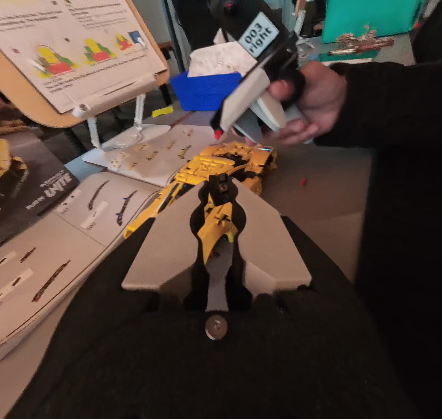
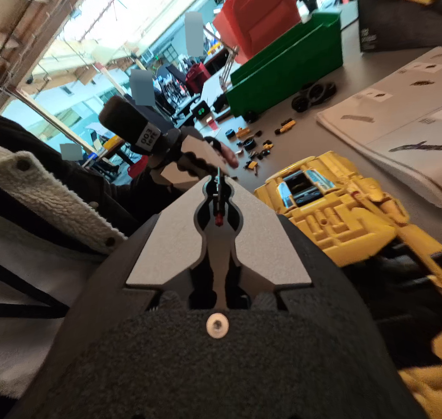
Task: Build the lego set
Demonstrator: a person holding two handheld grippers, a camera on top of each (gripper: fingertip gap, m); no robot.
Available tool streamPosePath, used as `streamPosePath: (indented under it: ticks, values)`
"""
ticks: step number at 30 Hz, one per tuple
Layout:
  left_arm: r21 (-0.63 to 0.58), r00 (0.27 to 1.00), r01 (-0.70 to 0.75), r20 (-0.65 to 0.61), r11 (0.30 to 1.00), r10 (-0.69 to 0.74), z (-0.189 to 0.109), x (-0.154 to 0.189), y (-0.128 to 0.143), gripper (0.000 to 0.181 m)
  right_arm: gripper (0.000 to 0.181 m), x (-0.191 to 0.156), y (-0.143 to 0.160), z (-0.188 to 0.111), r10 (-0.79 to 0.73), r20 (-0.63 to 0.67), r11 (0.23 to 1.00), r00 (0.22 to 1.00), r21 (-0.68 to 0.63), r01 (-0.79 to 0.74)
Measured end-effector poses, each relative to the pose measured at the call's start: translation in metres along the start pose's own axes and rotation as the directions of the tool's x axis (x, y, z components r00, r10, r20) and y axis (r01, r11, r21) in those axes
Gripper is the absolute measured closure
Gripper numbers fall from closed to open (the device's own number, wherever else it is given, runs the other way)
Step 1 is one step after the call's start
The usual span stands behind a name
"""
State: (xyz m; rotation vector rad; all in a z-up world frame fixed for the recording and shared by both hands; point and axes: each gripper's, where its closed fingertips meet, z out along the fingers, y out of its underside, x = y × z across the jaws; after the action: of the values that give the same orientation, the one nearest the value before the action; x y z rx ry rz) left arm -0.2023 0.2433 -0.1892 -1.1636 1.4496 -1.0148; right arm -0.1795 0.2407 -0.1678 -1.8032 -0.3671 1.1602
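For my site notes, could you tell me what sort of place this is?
Probably a shared workshop or lab: a worktable strewn with loose parts, a green bin, an instruction board, and cluttered desks beyond.

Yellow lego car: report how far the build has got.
Done: the yellow car body is largely assembled and lies on the table. In hand: the left gripper is shut on a small black piece; the right gripper is shut on a thin part with a red tip. Left: black wheels and loose small parts sit unattached beside the green bin.
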Motion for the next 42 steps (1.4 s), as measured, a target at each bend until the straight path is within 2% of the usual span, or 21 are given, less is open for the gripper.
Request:
streamPosePath:
  ticks: [5,16,19,28,35,40,42]
  values:
    - [-0.018,0.987,-0.134,0.088,0.991,0.135,-0.002,-0.004,-0.001,0.166,0.175,-0.001,0.018,0.022,0.026,-0.008,0.997,1.000,-0.067,-0.026]
    - [-0.038,0.967,-0.227,0.107,0.973,0.230,-0.002,-0.001,-0.002,0.166,0.174,0.004,0.022,0.022,0.057,-0.005,0.995,0.998,-0.079,-0.057]
    - [-0.052,0.967,-0.228,0.106,0.972,0.232,-0.001,-0.002,0.000,0.166,0.174,-0.002,0.017,0.019,0.074,0.037,0.995,0.997,-0.064,-0.072]
    - [-0.066,0.959,-0.260,0.098,0.963,0.265,0.000,0.001,0.002,0.166,0.174,0.000,0.023,0.022,0.078,0.016,0.993,0.997,-0.095,-0.076]
    - [-0.065,0.971,-0.226,0.068,0.972,0.230,0.000,0.004,0.002,0.166,0.175,-0.002,0.026,0.021,0.066,0.025,0.992,0.998,-0.113,-0.062]
    - [-0.113,0.962,-0.262,0.053,0.958,0.270,0.002,0.007,0.011,0.166,0.174,0.004,0.034,0.021,0.048,-0.021,0.985,0.999,-0.165,-0.051]
    - [-0.106,0.964,-0.255,0.043,0.961,0.261,0.002,0.008,0.009,0.167,0.174,0.002,0.034,0.021,0.075,0.004,0.984,0.997,-0.163,-0.073]
